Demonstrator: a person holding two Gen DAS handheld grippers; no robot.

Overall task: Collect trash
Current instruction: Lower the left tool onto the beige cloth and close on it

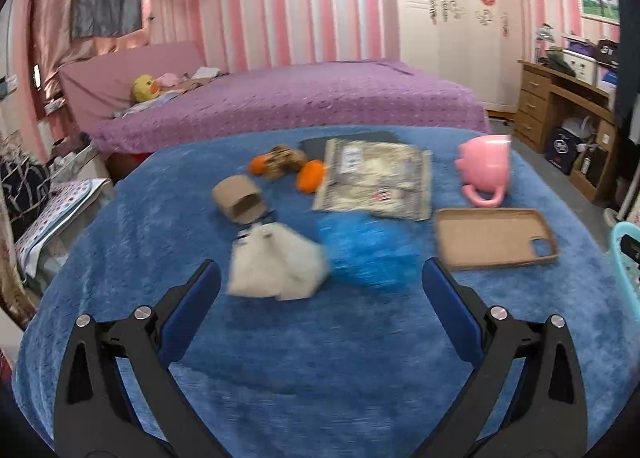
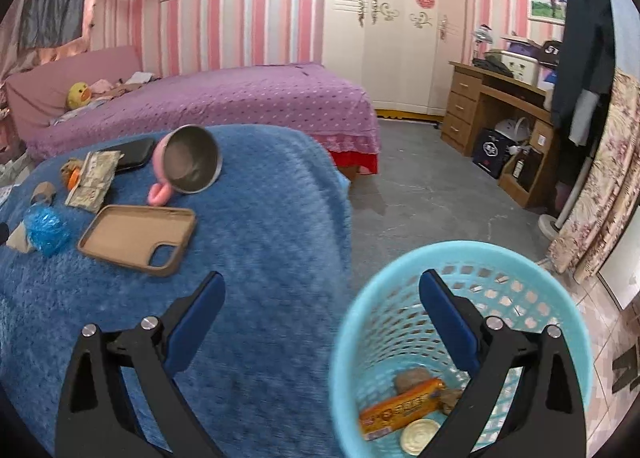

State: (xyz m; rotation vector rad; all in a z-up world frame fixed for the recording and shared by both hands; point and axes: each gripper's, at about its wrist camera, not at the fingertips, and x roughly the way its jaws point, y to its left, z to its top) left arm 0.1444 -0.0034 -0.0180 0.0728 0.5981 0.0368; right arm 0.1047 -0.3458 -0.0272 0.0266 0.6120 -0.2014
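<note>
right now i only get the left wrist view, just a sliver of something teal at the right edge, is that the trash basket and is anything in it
Observer: Yes, in the right wrist view it is a light blue basket standing on the floor beside the blue-covered table. An orange box, a round lid and some brown scraps lie at its bottom.
Operator: is the right claw holding something
Observer: No. The right claw is open and empty, one finger over the basket, the other over the blanket.
Operator: that pink mug, anything inside
Observer: The right view looks into the tipped pink mug: a metal lining, nothing in it.
</note>
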